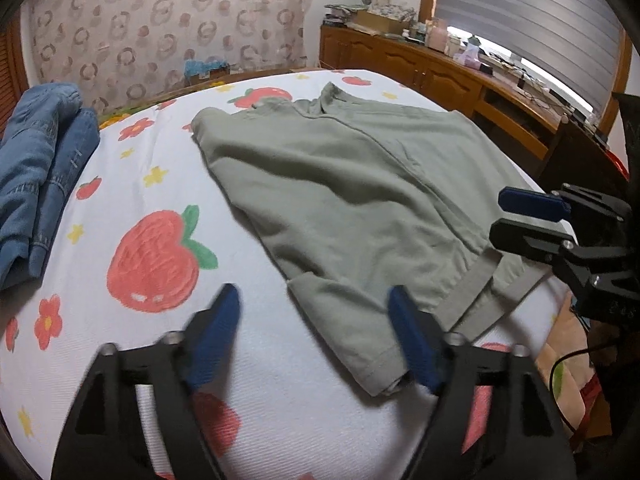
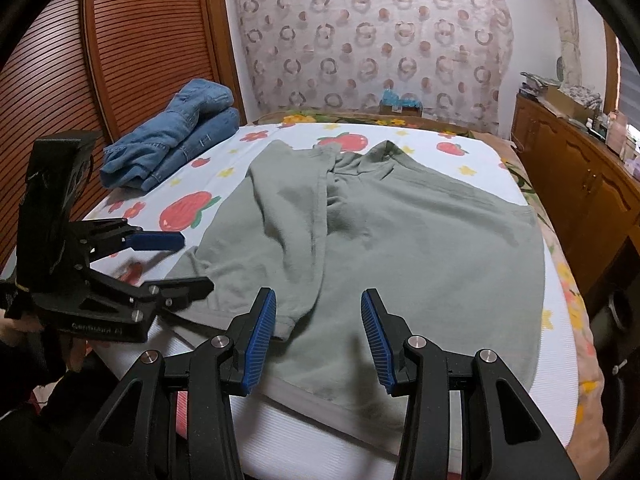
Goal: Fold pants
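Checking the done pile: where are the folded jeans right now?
The folded jeans lie at the far left of the bed by the slatted wooden door in the right wrist view, left of the green pants.

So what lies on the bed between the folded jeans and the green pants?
Only bare printed sheet, with strawberries and flowers, separates the jeans from the green pants; both wrist views show it.

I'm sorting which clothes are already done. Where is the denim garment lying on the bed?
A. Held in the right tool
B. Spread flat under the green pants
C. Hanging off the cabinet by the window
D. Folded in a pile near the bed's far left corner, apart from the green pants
D: the denim sits bundled by the slatted door, with bare sheet between it and the green pants.
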